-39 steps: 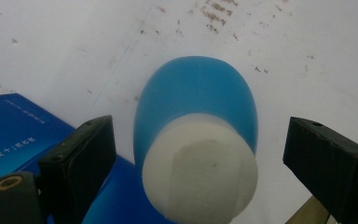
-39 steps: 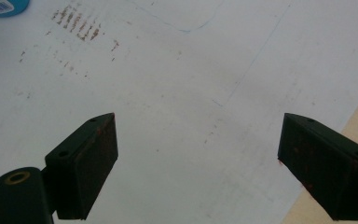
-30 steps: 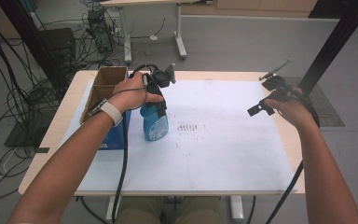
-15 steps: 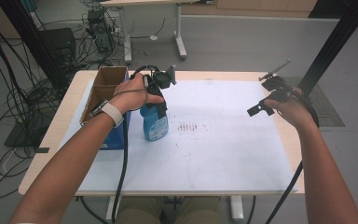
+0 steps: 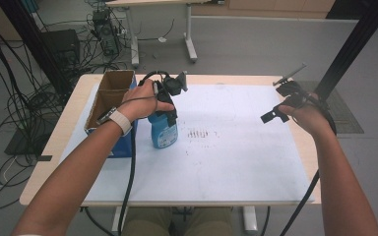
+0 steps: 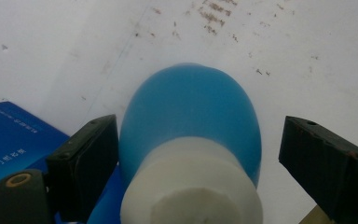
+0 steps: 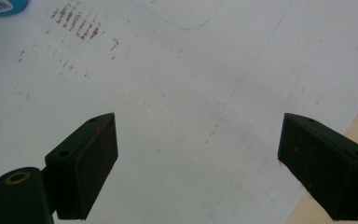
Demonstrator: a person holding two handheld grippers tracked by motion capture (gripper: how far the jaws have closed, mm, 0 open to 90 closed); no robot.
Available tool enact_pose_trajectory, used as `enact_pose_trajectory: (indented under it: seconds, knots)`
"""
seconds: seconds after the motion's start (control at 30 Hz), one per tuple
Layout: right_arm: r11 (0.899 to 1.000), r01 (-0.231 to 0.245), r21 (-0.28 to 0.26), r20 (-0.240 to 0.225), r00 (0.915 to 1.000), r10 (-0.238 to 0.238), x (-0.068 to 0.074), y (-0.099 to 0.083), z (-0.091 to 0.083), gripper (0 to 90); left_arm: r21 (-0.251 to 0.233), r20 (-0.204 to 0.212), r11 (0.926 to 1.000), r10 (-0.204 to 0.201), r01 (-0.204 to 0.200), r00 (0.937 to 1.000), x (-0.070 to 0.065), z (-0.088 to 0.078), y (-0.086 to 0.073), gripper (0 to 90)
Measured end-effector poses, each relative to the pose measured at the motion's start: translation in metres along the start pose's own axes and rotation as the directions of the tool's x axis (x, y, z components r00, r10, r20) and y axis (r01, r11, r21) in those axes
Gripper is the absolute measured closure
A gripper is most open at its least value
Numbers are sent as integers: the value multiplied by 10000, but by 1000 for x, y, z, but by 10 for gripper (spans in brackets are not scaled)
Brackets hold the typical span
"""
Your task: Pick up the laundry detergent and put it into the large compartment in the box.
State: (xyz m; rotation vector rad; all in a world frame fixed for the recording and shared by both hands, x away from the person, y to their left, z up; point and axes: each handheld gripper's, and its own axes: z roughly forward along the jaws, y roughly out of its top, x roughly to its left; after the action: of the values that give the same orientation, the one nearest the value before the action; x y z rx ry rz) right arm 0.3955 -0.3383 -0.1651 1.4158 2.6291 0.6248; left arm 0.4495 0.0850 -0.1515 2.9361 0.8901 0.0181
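The L gripper [image 6: 193, 154] is lowered over the white cap [image 6: 191, 186] of the blue bottle [image 5: 163, 130], jaws either side and just closing in; the L pad sits at the bottle's shoulder, the R pad is apart, so no grip is made yet, prob. to line up a top grasp. The bottle stands upright on the white mat [image 5: 236, 162], just beside the blue box [image 5: 120, 145]. The R gripper [image 7: 198, 158] is held wide open w/ nothing between, well apart over bare mat, apparently kept clear.
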Motion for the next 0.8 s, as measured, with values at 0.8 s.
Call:
enact_pose_trajectory:
  seconds: [0.8]
  knots:
    - [10000, -29, 44, -39, 10000, 29, -2, -2, 4, 120, 61, -303, 10000, -56, 58, 9995, -1, 13, -1, 204]
